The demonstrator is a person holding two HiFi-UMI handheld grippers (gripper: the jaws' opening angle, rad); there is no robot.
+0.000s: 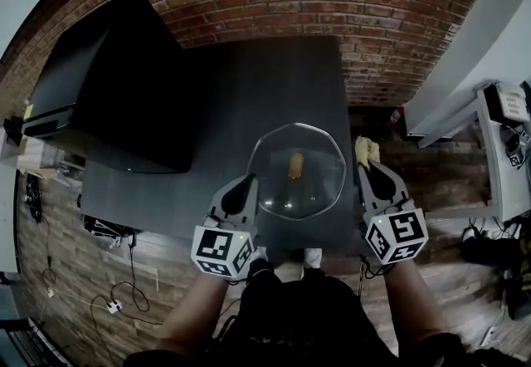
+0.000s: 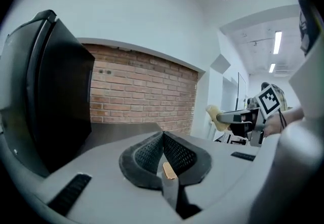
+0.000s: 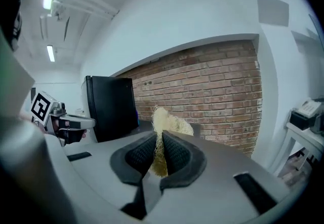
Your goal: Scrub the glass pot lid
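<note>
The left gripper [image 1: 247, 185] has its jaws shut on the left rim of the glass pot lid [image 1: 314, 193], holding it up in front of the person above the near end of the dark grey table [image 1: 274, 83]. From the head view the lid faces roughly upward, with its gold knob [image 1: 295, 165] at the centre. In the left gripper view the jaws meet around a thin edge-on strip, most likely the lid's rim [image 2: 170, 190], with a small gold glint on it that may be the knob seen through the glass.

The right gripper [image 1: 365, 168] is clamped on a pale yellow fibrous scrubber [image 1: 362, 149], whose tuft sticks out past the jaw tips just beside the lid's right rim. It is not clearly touching the lid. The right gripper view shows the scrubber [image 3: 167, 122] pinched deep between the ribbed pads.

The lid looks rigid, smooth and breakable, and fairly heavy for a hold on one edge, so it will probably tend to pivot or slip in the jaws once scrubbing pressure comes on. The metal-banded rim is the soundest place to hold it. Strokes are best kept light and close to the clamped side, or the lid could be rested on the table. The scrubber is soft and will flatten against the glass.
</note>
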